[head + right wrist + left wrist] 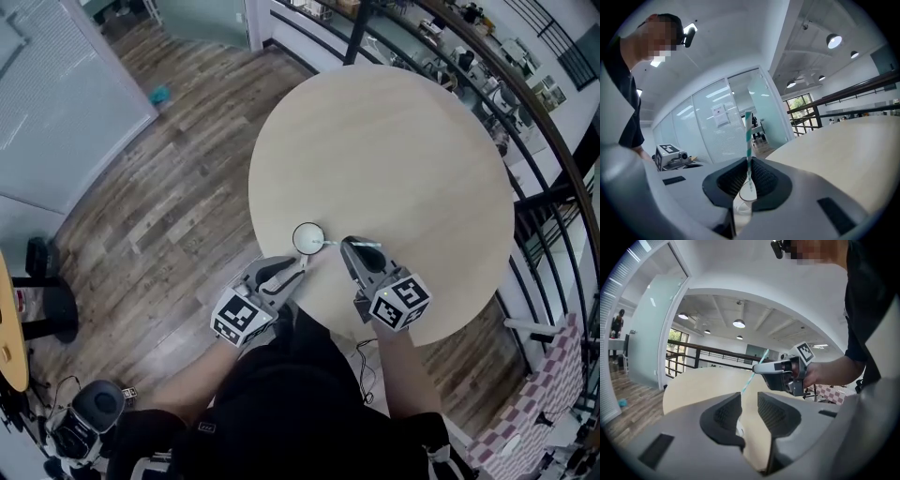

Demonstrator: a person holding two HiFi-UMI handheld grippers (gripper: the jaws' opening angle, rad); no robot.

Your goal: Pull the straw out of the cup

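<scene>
Pale round tabletop [394, 159] over a plank floor [159, 206], with a dark railing [487, 94] curving past its far side; both grippers meet near its closer edge. Of the two, the right gripper [749, 177] is clenched on the straw [748, 140] — the teal-and-white striped stem is pinched between the ribbed pads; most of it stands upright above the jaws, and a short length runs on below them; that lower end dips inside the rim of the clear cup [742, 204], which sits just under the jaw tips. Beside it, the left gripper [749, 401] is released; its jaws stand apart with a narrow gap, and bare tabletop shows through it; a white sliver of the cup shows low in that gap, close against the left pad — whether it touches the pad I cannot tell. Ahead of the left jaws and a little to their right, the right gripper holds the straw slanting upward; beyond the right jaws stands a glass wall [717, 122].
</scene>
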